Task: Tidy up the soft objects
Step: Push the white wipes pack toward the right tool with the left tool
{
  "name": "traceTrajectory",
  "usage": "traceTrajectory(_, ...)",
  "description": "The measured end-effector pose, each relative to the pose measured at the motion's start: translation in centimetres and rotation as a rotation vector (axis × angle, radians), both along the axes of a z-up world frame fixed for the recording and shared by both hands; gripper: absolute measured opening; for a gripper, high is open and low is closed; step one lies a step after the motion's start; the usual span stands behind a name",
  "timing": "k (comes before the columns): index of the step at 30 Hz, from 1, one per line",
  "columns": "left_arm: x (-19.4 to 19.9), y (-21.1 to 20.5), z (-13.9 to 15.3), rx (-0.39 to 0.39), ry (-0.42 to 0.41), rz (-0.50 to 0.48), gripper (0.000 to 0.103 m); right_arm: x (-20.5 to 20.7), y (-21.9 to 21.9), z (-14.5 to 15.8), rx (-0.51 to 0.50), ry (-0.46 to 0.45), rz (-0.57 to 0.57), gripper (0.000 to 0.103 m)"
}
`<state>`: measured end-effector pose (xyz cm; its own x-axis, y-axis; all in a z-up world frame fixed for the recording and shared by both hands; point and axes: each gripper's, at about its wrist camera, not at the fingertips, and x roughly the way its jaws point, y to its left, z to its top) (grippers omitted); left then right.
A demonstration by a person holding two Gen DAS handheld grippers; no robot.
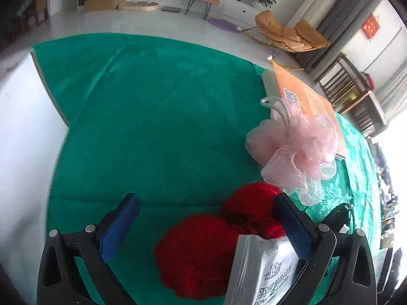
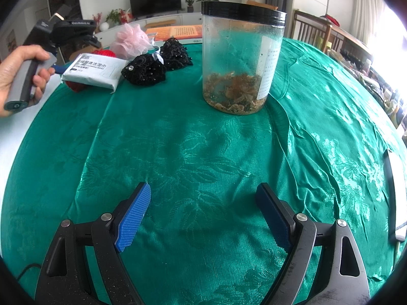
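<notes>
In the left wrist view my left gripper [image 1: 206,200] is open wide, low over the green tablecloth [image 1: 152,127]. Two red yarn balls [image 1: 193,256] and a white wipes packet [image 1: 264,267] lie between its jaws; the packet sits close to the right pad [image 1: 292,226] and the left pad is well clear. A pink bath pouf [image 1: 295,150] lies just beyond. In the right wrist view my right gripper [image 2: 203,190] is open over bare cloth with nothing between its fingers. Far left there lie the packet [image 2: 94,72], red yarn [image 2: 104,52], pouf [image 2: 131,40] and two black lace pieces [image 2: 143,72].
A clear plastic jar [image 2: 241,58] with a black lid and brown dregs stands mid-table ahead of the right gripper. An orange book [image 1: 305,101] lies behind the pouf. A hand [image 2: 15,71] grips the left tool's handle at the table's left edge. A white object [image 2: 394,195] lies far right.
</notes>
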<state>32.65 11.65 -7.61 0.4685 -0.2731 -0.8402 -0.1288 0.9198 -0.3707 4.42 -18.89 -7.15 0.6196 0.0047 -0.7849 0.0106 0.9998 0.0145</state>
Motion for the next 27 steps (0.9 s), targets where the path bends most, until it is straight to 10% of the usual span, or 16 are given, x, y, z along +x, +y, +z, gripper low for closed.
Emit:
traceTrajectory(6, -4.8, -4.1, -0.1, -0.005, 0.013, -0.313, 0.102, 0.1, 0.3, -0.1, 0.000, 0.004, 0.007, 0.090)
traceTrajectory(12, -18.1, -8.1, 0.7, -0.061, 0.115, -0.676, 0.101, 0.1, 0.5, -0.1, 0.002, 0.004, 0.008, 0.090)
traceTrajectory(17, -22.0, -4.9, 3.1, -0.076, 0.045, -0.525, 0.101, 0.1, 0.5, -0.1, 0.002, 0.004, 0.008, 0.090)
traceTrajectory(22, -20.7, -4.7, 4.8, 0.103, -0.075, -0.411, 0.101, 0.1, 0.4, -0.1, 0.002, 0.004, 0.008, 0.090)
traceTrajectory(27, -14.9, -9.1, 3.0, 0.188, -0.135, -0.535, 0.102, 0.1, 0.4, -0.1, 0.002, 0.004, 0.008, 0.090)
